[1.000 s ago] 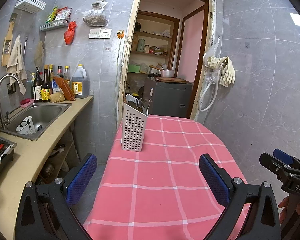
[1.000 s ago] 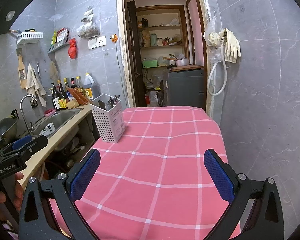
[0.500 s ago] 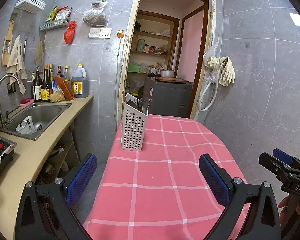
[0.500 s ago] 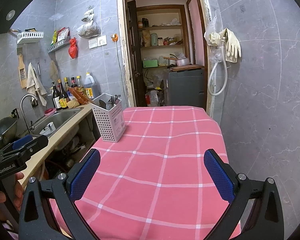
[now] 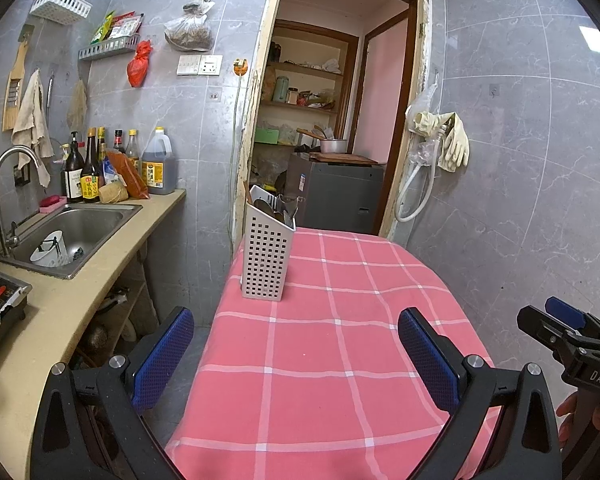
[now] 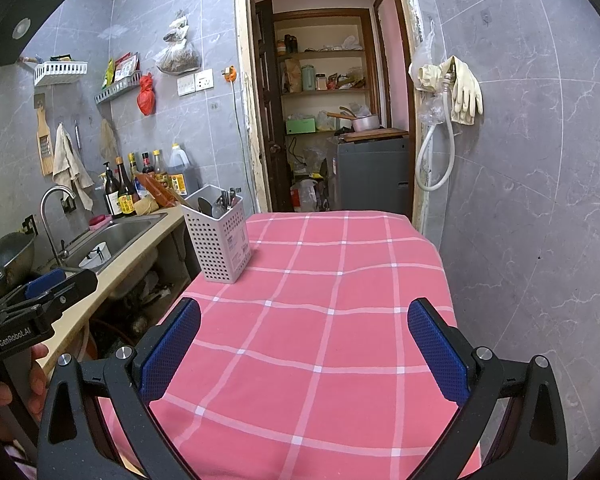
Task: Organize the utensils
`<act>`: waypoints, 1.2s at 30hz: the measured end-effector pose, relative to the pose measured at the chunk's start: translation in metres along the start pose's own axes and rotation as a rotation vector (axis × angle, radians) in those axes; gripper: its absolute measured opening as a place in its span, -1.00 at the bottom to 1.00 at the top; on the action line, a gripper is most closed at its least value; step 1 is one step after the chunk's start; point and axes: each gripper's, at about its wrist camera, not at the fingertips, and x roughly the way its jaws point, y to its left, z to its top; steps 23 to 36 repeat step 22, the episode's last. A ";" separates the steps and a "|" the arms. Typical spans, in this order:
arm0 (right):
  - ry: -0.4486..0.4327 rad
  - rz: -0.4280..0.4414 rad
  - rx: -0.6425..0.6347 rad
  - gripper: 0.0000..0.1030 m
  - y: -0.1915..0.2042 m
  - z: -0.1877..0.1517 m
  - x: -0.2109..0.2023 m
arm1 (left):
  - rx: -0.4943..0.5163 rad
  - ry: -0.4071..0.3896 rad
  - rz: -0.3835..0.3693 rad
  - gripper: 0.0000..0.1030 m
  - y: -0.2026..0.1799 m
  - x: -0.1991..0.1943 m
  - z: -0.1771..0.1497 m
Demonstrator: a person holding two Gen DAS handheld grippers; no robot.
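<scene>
The left gripper (image 5: 296, 354) and the right gripper (image 6: 304, 346) are held level, side by side, jaws spread wide, nothing gripped between the blue pads (image 5: 164, 356).

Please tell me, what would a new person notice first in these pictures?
The pink checked tablecloth fills the middle of both views. Near its far left edge stands a white perforated caddy holding utensils. Both the left gripper and the right gripper are open and empty.

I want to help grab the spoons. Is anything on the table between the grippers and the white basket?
Nothing visible. Between the open left gripper or open right gripper and the white perforated utensil basket there is only bare pink checked tablecloth. The basket stands upright near the table's far left edge.
</scene>
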 end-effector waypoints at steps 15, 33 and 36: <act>0.000 -0.001 0.001 0.97 -0.001 0.001 0.000 | 0.019 0.027 0.062 1.00 -0.011 0.005 -0.007; 0.002 -0.001 0.001 0.97 0.000 0.000 -0.001 | 0.018 0.028 0.063 1.00 -0.010 0.006 -0.007; 0.002 -0.001 0.001 0.97 0.000 0.000 -0.001 | 0.018 0.028 0.063 1.00 -0.010 0.006 -0.007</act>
